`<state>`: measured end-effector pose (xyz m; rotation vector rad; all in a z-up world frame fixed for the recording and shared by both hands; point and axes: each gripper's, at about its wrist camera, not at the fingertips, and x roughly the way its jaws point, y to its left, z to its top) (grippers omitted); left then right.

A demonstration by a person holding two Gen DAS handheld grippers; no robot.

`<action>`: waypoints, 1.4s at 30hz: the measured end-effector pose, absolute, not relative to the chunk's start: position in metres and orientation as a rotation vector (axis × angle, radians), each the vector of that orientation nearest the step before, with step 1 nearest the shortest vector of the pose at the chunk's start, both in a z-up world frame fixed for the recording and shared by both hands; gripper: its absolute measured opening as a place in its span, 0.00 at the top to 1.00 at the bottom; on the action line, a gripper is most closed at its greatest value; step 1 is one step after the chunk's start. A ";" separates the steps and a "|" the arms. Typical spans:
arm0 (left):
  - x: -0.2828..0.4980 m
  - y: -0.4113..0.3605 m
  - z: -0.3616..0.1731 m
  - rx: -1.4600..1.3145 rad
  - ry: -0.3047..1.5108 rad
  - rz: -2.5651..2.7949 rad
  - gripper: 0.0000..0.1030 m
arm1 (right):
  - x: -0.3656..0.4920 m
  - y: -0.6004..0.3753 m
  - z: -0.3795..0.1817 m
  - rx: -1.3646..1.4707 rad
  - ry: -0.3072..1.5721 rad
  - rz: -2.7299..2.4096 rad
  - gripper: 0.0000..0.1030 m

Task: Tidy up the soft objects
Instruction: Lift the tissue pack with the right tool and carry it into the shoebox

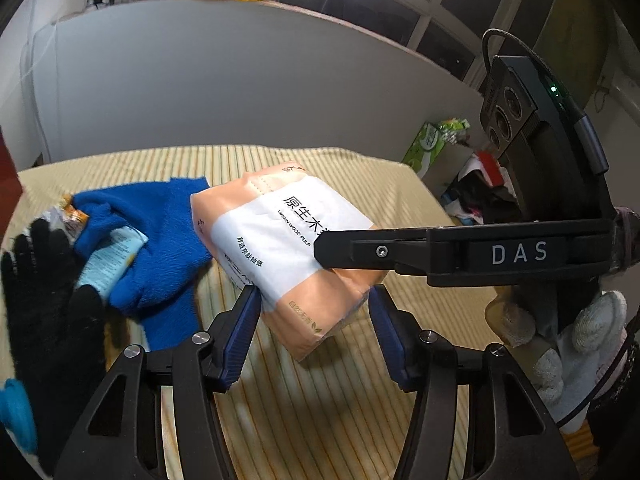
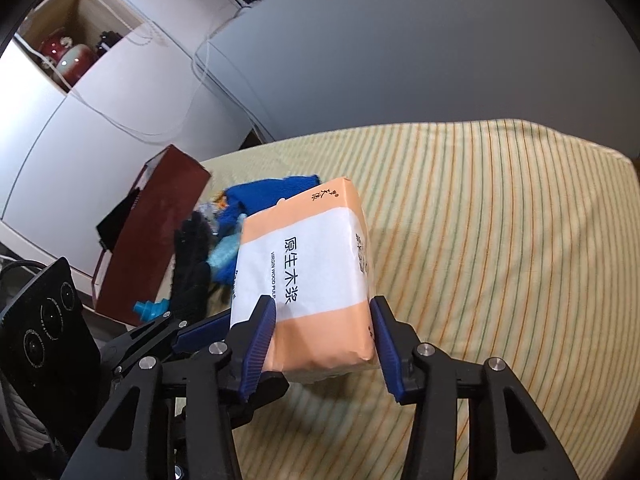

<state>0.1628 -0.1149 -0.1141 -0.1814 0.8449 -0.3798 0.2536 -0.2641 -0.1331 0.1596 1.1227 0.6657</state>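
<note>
An orange and white tissue pack (image 1: 288,240) (image 2: 316,292) is tilted above the striped tablecloth (image 1: 320,400). My right gripper (image 2: 324,320) is shut on the tissue pack, one blue pad on each side. It shows from the side in the left wrist view (image 1: 332,248). My left gripper (image 1: 316,312) is open, its pads on either side of the pack's lower end; whether they touch it is unclear. A blue towel (image 1: 168,240), a black glove (image 1: 44,288) and a small tube (image 1: 112,260) lie piled at the left.
A dark red box (image 2: 152,232) stands at the table's left edge. A grey wall panel (image 1: 240,80) rises behind the table. Clutter and a green box (image 1: 424,148) sit beyond the right edge. The right part of the tablecloth (image 2: 500,240) is bare.
</note>
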 end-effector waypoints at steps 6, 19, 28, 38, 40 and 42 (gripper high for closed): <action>0.138 -0.092 -0.086 -0.194 0.765 -0.357 0.46 | 0.228 -0.244 -0.097 0.107 1.057 0.692 0.57; 0.083 0.003 -0.032 -0.220 0.590 -0.201 0.47 | 0.191 -0.147 -0.039 0.034 0.964 0.860 0.57; 0.050 0.079 -0.014 -0.253 0.518 -0.068 0.47 | 0.180 -0.048 -0.021 -0.025 0.931 0.981 0.57; 0.031 0.151 -0.016 -0.265 0.498 0.069 0.47 | 0.170 0.053 -0.027 -0.066 0.954 1.092 0.57; 0.031 0.165 -0.019 -0.269 0.504 0.092 0.47 | 0.168 0.070 -0.030 -0.078 0.961 1.106 0.57; 0.032 0.176 -0.022 -0.274 0.511 0.114 0.47 | 0.167 0.081 -0.033 -0.085 0.967 1.116 0.57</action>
